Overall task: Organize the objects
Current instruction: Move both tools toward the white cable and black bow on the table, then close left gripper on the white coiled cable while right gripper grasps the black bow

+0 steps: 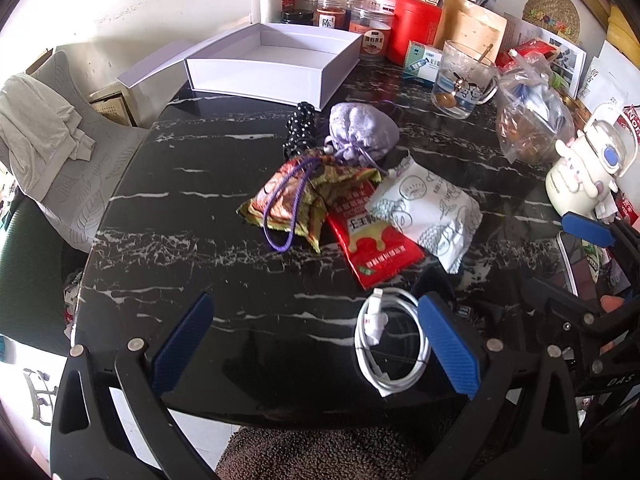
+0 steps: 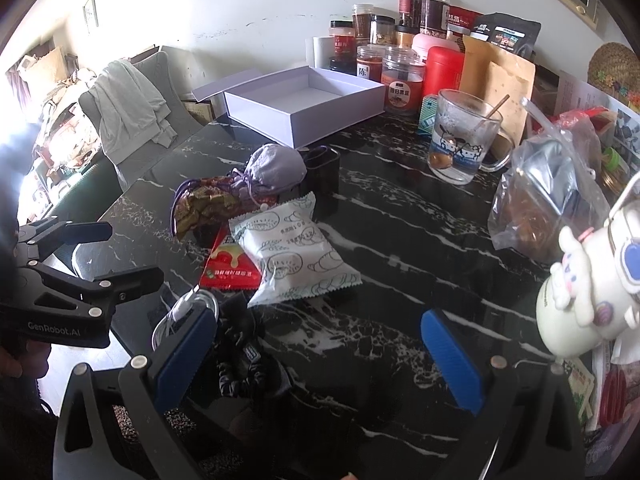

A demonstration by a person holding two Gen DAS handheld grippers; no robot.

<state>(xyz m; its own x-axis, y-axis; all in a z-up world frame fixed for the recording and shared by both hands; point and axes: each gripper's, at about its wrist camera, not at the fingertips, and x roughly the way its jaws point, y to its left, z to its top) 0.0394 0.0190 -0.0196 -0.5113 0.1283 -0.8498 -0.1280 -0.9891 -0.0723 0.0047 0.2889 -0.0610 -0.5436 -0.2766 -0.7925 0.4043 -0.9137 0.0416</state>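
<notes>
Left tool [image 1: 316, 350] and right tool [image 2: 316, 358] gape wide, white cable [image 1: 390, 344] (partly hidden) beside.

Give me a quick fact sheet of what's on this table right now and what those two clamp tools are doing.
surface: black marble table
container: white box, open and empty, at the far side
pile in the middle: lavender pouch, gold snack packet, red snack packet, white snack packet
near edge: coiled white cable
other items: glass mug with a spoon, jars along the wall
left gripper: open, holding nothing, cable beside its right finger
right gripper: open, holding nothing
</notes>
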